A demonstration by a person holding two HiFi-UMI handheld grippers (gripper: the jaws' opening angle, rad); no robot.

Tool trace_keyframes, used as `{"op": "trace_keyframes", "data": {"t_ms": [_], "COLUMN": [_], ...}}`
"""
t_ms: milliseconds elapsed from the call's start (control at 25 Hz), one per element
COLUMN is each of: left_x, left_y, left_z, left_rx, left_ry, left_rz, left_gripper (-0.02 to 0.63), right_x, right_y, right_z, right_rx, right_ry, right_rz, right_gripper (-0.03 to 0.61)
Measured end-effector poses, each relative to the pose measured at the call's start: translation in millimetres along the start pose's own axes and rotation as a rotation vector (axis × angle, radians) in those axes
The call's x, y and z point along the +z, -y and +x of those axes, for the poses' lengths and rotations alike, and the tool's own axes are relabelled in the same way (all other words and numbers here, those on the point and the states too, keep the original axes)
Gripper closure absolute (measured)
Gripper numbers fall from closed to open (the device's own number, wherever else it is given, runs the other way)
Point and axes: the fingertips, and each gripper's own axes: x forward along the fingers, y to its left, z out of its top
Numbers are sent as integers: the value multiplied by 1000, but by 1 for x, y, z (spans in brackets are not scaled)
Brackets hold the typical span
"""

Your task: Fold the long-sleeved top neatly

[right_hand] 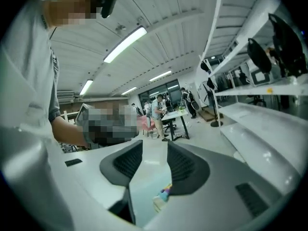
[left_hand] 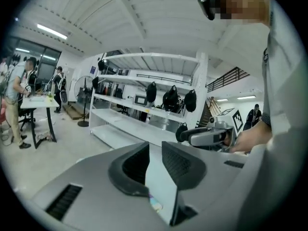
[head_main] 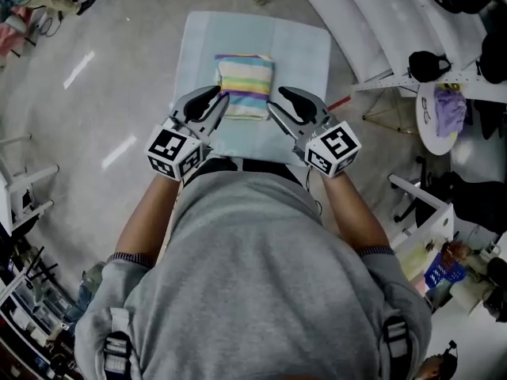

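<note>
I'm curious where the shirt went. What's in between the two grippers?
The folded striped top, lying on the blue mat. The head view shows it in the gap between the left gripper and the right gripper, both open and empty.

1. Left gripper [head_main: 214, 99]: held in front of the torso, pointing forward, tip angled slightly inward.
2. Its jaws stand a narrow gap apart, with nothing between them.
3. Right gripper [head_main: 279, 101]: mirrored pose, level with the left one, tip also angled inward.
4. Its jaws are apart, with a slightly wider gap, and empty.
5. Left marker cube [head_main: 173, 153] and right marker cube [head_main: 334, 149] sit at the rear ends, by the wrists.
6. Left forearm [head_main: 146, 212] and right forearm [head_main: 348, 204] are bare, grey sleeves pushed up to the elbows.
</note>
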Motion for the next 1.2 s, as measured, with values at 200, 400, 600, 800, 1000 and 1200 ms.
{"op": "trace_keyframes", "data": {"t_ms": [200,400,600,800,1000,1200], "left_x": [41,69,76,81,88,90], "left_y": [15,21,24,27,34,35], "left_z": [-20,-39,-51,-65,-67,-70], "left_rx": [-57,-97,-153,-170,-171,-169], "left_ry": [71,148,170,199,209,225], "left_rz": [132,206,201,226,246,256], "left_gripper": [572,597,598,597,597,597], "right_x": [39,64,71,81,81,86], "right_y": [-31,-55,-66,-73,-75,-76], "right_z": [-11,-15,-13,-17,-23,-25], "right_rx": [-38,-85,-128,-171,-196,-210], "right_ry": [72,127,151,180,170,176], "right_rz": [-75,-115,-145,-156,-181,-187], "right_gripper": [431,501,569,569,571,571]}}
